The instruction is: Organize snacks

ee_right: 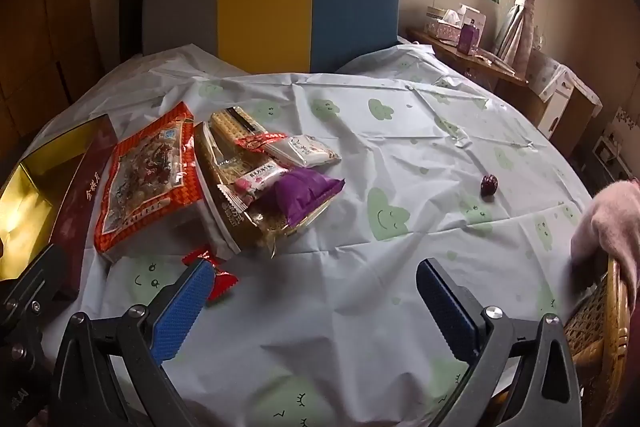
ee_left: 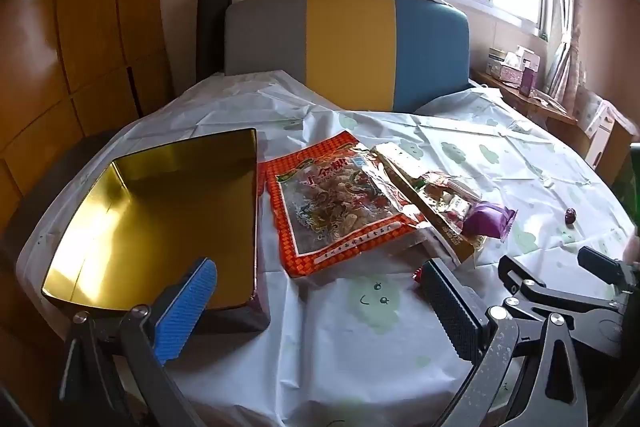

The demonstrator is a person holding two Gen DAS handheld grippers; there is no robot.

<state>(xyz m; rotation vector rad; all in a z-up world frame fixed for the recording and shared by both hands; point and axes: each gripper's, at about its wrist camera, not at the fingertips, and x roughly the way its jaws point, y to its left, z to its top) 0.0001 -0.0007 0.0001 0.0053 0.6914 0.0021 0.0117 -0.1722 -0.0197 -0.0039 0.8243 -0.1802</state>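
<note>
An open gold-lined tin box [ee_left: 156, 211] sits at the table's left; it also shows in the right wrist view [ee_right: 28, 195]. Right of it lies a pile of snacks: a large orange bag [ee_left: 332, 203] [ee_right: 148, 175], a wafer pack [ee_left: 424, 195] [ee_right: 236, 163], a purple packet [ee_left: 486, 219] [ee_right: 300, 191] and a white packet [ee_right: 308, 151]. A small red candy [ee_right: 218, 277] lies beside the right gripper's left finger. A red date [ee_right: 489, 184] [ee_left: 569, 216] lies alone at the right. My left gripper [ee_left: 320, 307] is open and empty, near the box. My right gripper [ee_right: 316, 307] is open and empty above the cloth.
The round table wears a white cloth with green clouds [ee_right: 384, 211]. A grey, yellow and blue chair back [ee_left: 348, 47] stands behind it. A wicker chair with a pink sleeve [ee_right: 608, 227] is at the right edge. A side shelf with boxes [ee_right: 460, 27] stands under the window.
</note>
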